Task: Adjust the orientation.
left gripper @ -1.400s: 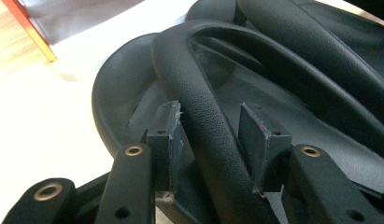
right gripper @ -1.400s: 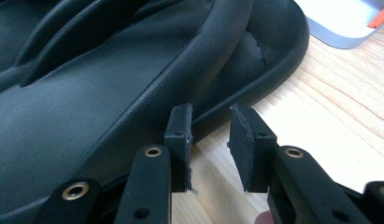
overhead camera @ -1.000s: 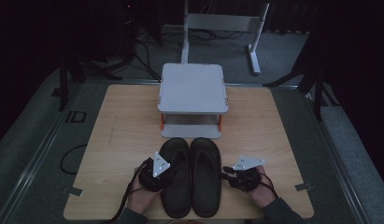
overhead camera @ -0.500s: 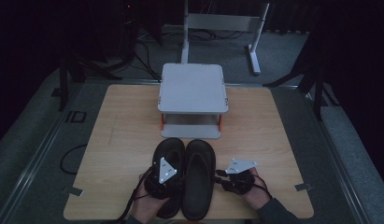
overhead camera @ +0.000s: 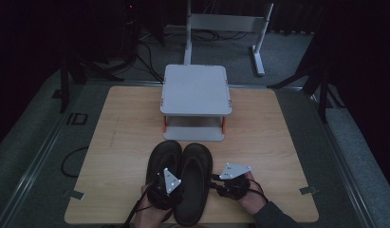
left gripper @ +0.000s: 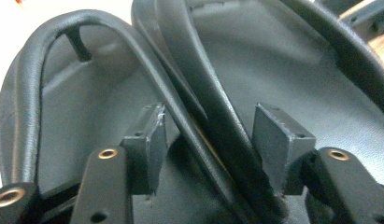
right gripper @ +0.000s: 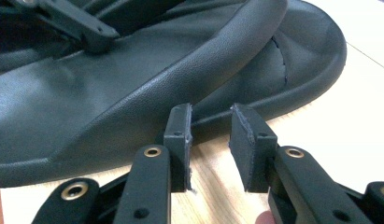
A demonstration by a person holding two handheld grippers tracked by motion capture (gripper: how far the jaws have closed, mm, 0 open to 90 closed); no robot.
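Gripping the pair of black rubber thong sandals looks like the step in hand: both lie side by side, soles down, at the near edge of the light wooden table, just in front of the low grey two-tier shelf stand with orange fittings.

Left gripper sits over the heel of the left sandal. In the left gripper view its jaws straddle the touching inner rims and straps of the two sandals. The jaws have just been closing, yet the pads stand clear of the rubber on both sides, so nothing is clamped.

Right gripper rests low on the table just beside the outer edge of the right sandal. In the right gripper view its jaws are apart with bare tabletop between them, and the sandal's side strap arches just beyond the pads. Nothing held.

Judgement: grasp not yet made on either side. Next move calls for the left jaws to close down on the paired rims, and for the right gripper to go forward until the sole edge or strap sits between its pads before closing. Risk: thick, rounded rubber may slip out of a shallow bite.
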